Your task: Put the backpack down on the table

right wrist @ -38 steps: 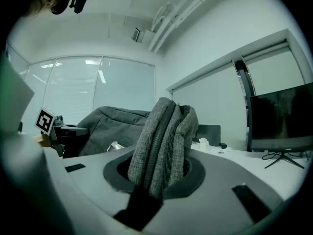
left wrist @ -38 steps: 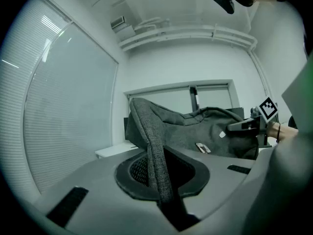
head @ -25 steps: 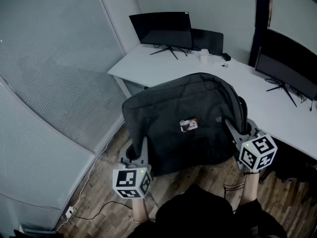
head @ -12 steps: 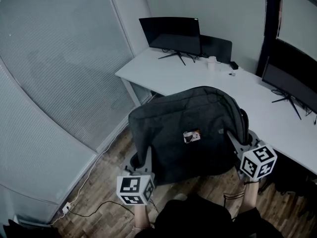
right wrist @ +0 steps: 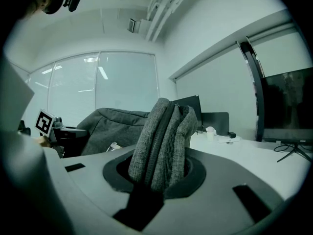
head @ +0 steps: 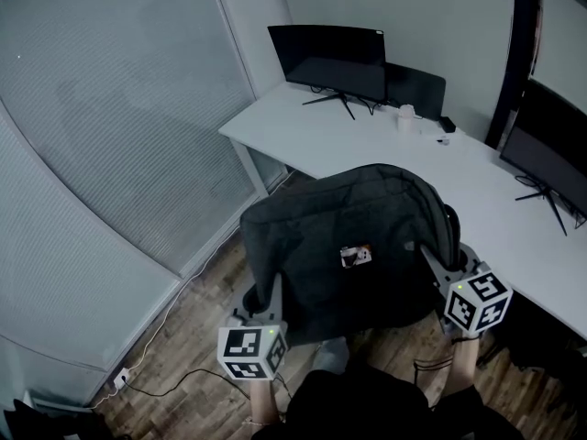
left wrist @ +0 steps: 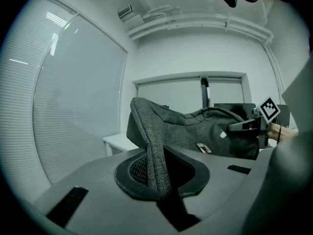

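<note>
A dark grey fabric backpack [head: 348, 241] with a small tag on its face hangs between my two grippers, over the near edge of the white table [head: 385, 149]. My left gripper [head: 268, 293] is shut on the backpack's left edge; in the left gripper view a fold of grey cloth [left wrist: 154, 151] is pinched in the jaws. My right gripper [head: 438, 257] is shut on the right side, where a thick bunch of fabric [right wrist: 164, 143] fills the jaws. The backpack's underside is hidden.
A black monitor [head: 328, 55] stands at the table's far corner, with a second dark screen [head: 417, 88] and a white cup [head: 406, 117] beside it. Another monitor [head: 550, 154] stands at the right. Frosted glass wall [head: 110, 136] runs along the left; wooden floor [head: 197, 337] below.
The backpack and both grippers have sunk slightly and shifted towards the table. Both grips are unchanged.
</note>
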`<move>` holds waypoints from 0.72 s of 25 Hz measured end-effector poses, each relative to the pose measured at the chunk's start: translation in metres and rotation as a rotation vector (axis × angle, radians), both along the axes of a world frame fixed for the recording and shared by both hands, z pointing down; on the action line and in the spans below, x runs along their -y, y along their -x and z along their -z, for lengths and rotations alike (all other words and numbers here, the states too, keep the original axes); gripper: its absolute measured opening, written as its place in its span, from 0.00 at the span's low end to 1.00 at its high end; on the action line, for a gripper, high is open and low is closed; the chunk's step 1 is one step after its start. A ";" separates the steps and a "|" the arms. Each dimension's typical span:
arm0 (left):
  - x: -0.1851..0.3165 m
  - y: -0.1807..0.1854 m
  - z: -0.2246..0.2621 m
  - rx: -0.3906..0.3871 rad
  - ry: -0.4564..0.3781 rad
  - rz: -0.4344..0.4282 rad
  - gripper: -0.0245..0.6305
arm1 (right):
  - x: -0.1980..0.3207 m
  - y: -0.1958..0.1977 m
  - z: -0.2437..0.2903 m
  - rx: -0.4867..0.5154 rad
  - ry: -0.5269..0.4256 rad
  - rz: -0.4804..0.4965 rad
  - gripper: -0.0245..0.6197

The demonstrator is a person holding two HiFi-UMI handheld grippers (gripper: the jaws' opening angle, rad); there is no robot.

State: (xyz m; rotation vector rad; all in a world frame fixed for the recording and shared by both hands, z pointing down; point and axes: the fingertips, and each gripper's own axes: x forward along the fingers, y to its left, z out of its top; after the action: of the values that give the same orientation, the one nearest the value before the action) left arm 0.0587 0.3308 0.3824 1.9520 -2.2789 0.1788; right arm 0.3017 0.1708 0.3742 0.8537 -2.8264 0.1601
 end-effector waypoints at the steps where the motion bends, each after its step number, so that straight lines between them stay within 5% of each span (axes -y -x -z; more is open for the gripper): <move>1: 0.006 0.005 -0.001 -0.002 0.001 0.000 0.10 | 0.005 0.005 -0.001 -0.001 0.001 0.000 0.18; 18: 0.126 0.122 -0.007 -0.033 0.027 -0.006 0.10 | 0.124 0.120 -0.004 -0.025 0.034 -0.008 0.18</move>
State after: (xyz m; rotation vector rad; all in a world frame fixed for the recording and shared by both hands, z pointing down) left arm -0.0629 0.2046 0.3899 1.9337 -2.2390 0.1763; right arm 0.1812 0.0466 0.3778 0.8540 -2.7889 0.1967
